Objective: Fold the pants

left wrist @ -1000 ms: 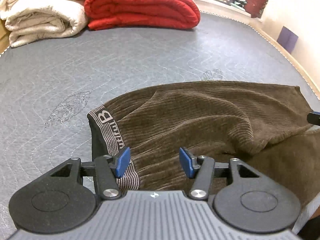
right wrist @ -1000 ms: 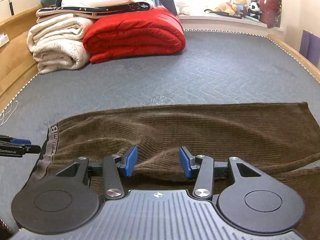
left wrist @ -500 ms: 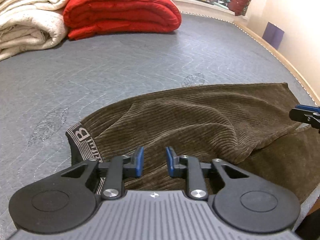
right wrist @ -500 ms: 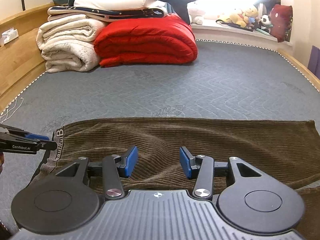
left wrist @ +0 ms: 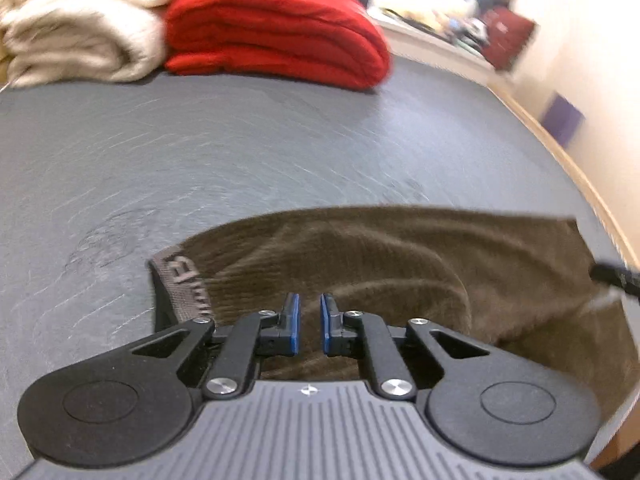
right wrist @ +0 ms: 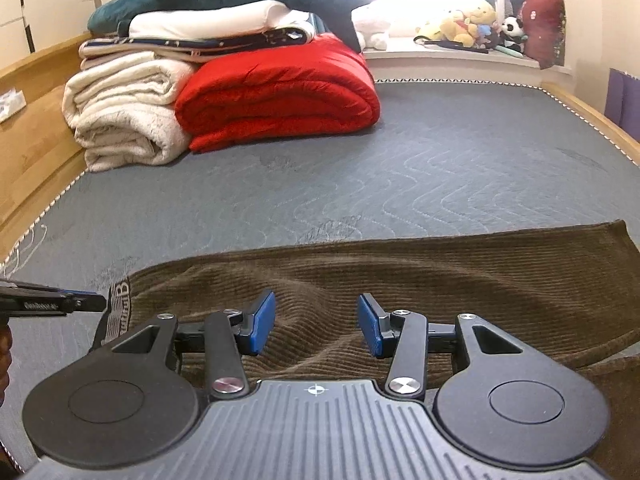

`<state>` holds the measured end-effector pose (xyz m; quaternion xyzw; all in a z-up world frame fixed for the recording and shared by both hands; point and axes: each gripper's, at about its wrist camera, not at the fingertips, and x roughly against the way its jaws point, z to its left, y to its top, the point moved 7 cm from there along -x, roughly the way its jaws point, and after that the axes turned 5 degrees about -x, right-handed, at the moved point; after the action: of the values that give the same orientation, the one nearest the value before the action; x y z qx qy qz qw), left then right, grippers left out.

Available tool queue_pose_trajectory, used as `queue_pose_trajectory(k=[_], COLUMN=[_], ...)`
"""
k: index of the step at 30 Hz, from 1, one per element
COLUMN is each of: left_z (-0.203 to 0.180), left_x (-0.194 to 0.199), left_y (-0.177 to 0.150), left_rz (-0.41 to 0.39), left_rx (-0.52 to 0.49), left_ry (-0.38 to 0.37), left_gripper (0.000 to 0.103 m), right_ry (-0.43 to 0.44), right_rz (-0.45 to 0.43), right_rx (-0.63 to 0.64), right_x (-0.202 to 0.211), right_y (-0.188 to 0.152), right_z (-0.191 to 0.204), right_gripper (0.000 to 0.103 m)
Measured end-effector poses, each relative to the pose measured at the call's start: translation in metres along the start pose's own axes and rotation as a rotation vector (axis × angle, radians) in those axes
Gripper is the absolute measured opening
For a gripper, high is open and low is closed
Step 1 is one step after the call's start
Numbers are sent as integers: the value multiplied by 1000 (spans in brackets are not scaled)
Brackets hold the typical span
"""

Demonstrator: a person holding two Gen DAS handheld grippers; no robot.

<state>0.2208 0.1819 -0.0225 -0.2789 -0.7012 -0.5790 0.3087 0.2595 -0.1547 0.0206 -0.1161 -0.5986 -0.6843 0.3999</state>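
Pants (right wrist: 420,280): brown corduroy, lying lengthwise across the near edge of the grey mattress (right wrist: 400,168), waistband (left wrist: 182,280) to the left, leg end off to the right. Looked like they'd already been doubled leg over leg, since there was a second layer peeking out underneath on the right.

Left gripper (left wrist: 309,322): jaws were closing, blue pads down to a narrow gap, right over the cloth just beside the waistband. Couldn't honestly tell if any fabric was pinched between them, the shot was blurry and the contact point was hidden. My guess is it was going for the waist end so it could carry that end over.

Right gripper (right wrist: 316,320): jaws stood about half apart above a ripple in the middle of the pants, nothing clamped between them. Probably waiting for its own pinch further along the near edge.

Why both on the near edge: two grips on one side would let the person flip or fold the fabric without it sagging.

Background: red duvet (right wrist: 280,96) and cream blankets (right wrist: 124,112) stacked at the far end, well apart from the pants, so lots of room to fold.
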Motion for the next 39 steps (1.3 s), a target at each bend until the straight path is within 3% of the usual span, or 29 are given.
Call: queue_pose_trajectory(k=[2,3,7,11,16,20,23,24,37,38,39], left_z=[16,22,40,51,63,66,65,65,72,71,70], left_x=[0,-2,-22,-49,-85,-118,-135,-141,-176,-176,-176], left_y=[4,6,23,43,53,50,48,47,28,27,27], left_rz=[4,10,13,-27,-62,-34,-25,-19,35,36,39], left_rx=[84,114,103,100,84,65,34,24,-60,-70,-83], left_ry=[-1,1,70,87,106,91,87,97,134,140,151], left_gripper=[11,11,12,12,23,55,74,75,76,70,45], right_ry=[2,10,36,40,43,39,40,37,53,52,51], right_rz=[-11,-14,-10,8,17,15,20,21,48,50,49], right_rx=[-14,-19,-22,-44,-74,-53,-31,-24,-70,-69,-66], right_x=[3,4,6,4,2,1,1,1,-1,-1,-1], right_y=[1,2,5,5,8,8,7,7,6,6,6], right_z=[-3,-3,-5,-14,-21,-23,-25,-27,-45,-45,-44], right_gripper=[33,32,32,32,32,32,32,32,32,33,33])
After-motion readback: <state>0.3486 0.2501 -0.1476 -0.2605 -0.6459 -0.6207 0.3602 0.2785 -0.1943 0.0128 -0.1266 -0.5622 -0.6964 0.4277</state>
